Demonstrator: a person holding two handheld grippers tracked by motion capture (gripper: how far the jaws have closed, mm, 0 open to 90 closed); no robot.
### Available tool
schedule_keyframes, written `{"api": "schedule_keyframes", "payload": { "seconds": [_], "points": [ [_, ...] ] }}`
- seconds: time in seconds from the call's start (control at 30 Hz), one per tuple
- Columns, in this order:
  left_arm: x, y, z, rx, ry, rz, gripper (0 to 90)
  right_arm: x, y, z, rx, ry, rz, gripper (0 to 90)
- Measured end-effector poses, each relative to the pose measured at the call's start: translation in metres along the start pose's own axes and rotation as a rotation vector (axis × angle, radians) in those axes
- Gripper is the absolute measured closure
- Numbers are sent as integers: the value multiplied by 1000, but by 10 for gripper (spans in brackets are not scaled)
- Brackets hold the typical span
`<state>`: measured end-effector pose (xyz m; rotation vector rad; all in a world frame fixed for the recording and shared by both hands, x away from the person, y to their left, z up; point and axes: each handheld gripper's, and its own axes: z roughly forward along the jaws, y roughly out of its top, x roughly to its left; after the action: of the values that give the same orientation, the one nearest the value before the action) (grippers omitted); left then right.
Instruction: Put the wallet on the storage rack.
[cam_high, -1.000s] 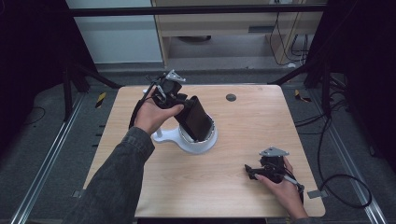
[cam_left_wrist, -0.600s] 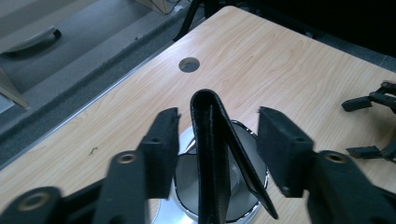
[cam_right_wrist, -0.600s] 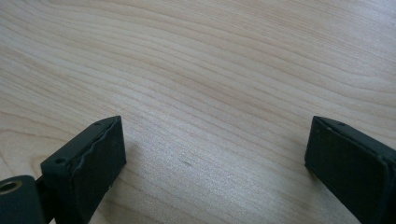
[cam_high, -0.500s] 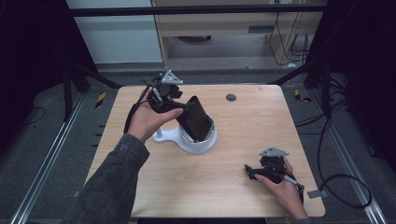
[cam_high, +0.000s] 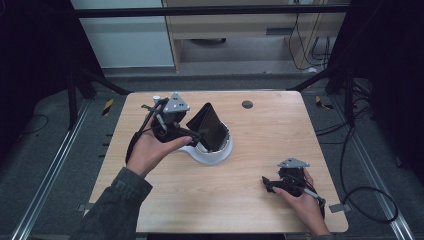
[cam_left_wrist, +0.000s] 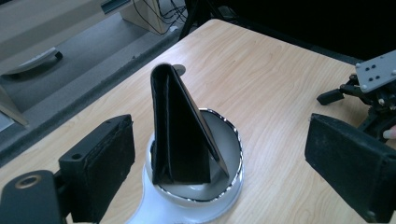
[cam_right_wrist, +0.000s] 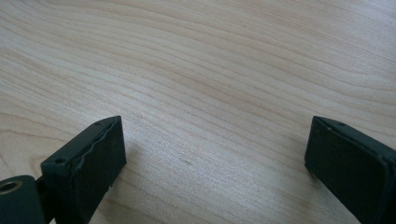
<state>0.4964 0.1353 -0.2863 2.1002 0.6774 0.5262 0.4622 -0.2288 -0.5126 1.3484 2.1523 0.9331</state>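
Backed off slightly, left tool (cam_left_wrist: 219, 168) frames the upright wallet (cam_left_wrist: 180, 135), jaws apart.

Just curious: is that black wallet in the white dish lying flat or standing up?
Standing up. The folded black wallet rests on its lower edge in the white dish, fold uppermost, leaning slightly.

On the wooden table (cam_high: 250, 200), near its middle: a round dish with a side tab (cam_high: 212, 154), and standing upright in it, leaning slightly, a folded wallet (cam_high: 210, 126). Just left of the dish and wallet, raised above the table: the left gripper (cam_high: 192, 134), jaws spread wide, aimed at the wallet without touching. Well apart at the near right edge: the right gripper (cam_high: 270, 184), low over bare wood, jaws parted; behind the dish, toward the far edge, a small round disc (cam_high: 247, 104).
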Motion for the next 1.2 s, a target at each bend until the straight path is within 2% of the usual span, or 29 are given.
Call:
{"api": "schedule_keyframes", "payload": {
  "seconds": [0.07, 0.17, 0.33, 0.9, 1.2],
  "points": [
    [-3, -8, -2, -5, -8, -2, 68, 0, 0, 0, 0, 1, 3, 54],
    [-7, -19, -6, -14, 3, 0, 64, 0, 0, 0, 1, 0, 5, 54],
    [-10, -35, -7, 6, 3, -5, 66, 0, 0, 0, 0, 1, 2, 54],
    [-21, -91, 5, 42, -34, -61, 55, 1, 0, -1, 1, -2, 8, 54],
    [-15, -124, 7, 77, -21, -84, 53, 1, -1, -1, 1, -3, 8, 54]
  ]
}}
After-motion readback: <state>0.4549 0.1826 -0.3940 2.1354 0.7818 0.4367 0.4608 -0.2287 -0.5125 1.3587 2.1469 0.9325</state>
